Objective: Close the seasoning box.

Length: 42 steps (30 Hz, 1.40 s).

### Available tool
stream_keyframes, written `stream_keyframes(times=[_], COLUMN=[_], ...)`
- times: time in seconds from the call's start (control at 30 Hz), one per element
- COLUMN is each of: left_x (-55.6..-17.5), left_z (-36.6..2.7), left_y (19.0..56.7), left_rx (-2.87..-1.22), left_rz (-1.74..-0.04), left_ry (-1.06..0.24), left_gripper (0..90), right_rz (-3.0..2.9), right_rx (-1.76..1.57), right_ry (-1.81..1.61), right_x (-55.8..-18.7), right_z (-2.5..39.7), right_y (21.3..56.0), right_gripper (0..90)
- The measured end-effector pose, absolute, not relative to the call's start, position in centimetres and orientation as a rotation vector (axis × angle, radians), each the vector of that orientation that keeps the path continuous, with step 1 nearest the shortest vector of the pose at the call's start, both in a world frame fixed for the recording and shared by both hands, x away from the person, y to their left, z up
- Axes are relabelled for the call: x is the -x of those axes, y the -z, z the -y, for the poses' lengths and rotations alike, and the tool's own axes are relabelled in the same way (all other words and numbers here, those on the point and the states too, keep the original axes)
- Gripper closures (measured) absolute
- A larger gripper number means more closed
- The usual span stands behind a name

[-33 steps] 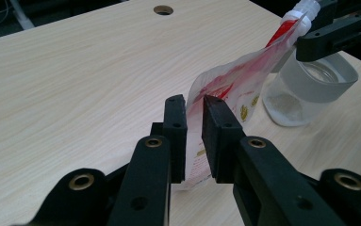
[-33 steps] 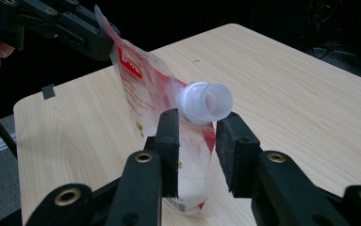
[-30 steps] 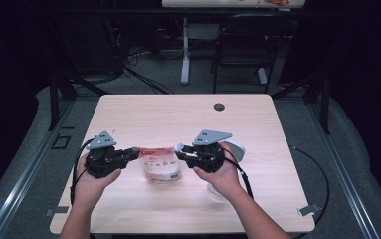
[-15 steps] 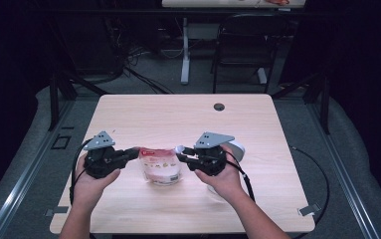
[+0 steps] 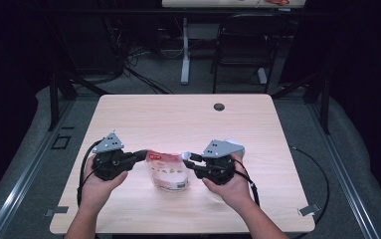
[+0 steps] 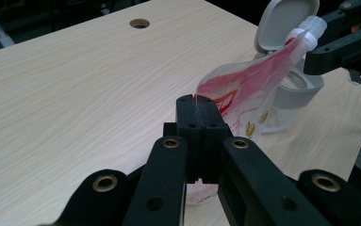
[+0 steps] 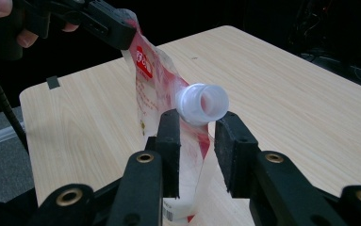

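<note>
Red pouch (image 5: pixel 167 170) (claw-pinched (image 6: pixel 198 110)).

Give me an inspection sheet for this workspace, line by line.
Surface: wooden table, pale, with a round hole near the far edge.
Job's things: pouch with red print, held up between the grippers; its white spout is open, with no cap on it. A clear jar with a grey flip lid stands open behind the pouch.
Clutter: nothing seen.
Grippers: left gripper shut on a pouch corner; right gripper straddles the neck under the spout, jaws apart.
Cables: one trails from each gripper; another lies on the floor at the right.
Surroundings: dark room, chair and second table beyond.
</note>
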State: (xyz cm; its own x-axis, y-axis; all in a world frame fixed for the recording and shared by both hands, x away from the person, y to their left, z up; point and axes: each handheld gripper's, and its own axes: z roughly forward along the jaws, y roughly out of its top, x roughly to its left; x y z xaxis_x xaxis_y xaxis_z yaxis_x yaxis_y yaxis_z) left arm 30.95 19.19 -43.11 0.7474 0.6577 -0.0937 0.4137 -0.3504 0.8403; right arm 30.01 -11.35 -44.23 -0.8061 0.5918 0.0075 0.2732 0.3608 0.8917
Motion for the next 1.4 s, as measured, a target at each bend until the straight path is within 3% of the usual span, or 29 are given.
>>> stream_keyframes(times=[0.87,1.4], left_x=[-30.7,-30.6], left_z=[-16.9,-17.6], left_y=[43.3,43.1], left_rx=[-2.002,-1.986], left_rz=[-0.745,-0.750], left_ry=[-0.307,-0.283], left_gripper=[89.9,74.5], right_rz=[-2.296,-2.297], right_rx=[-0.805,-0.777], right_ry=[-1.422,-1.469], right_x=[-29.1,-28.7], right_z=[14.0,15.1], right_y=[44.6,43.6], right_gripper=[71.4,64.3])
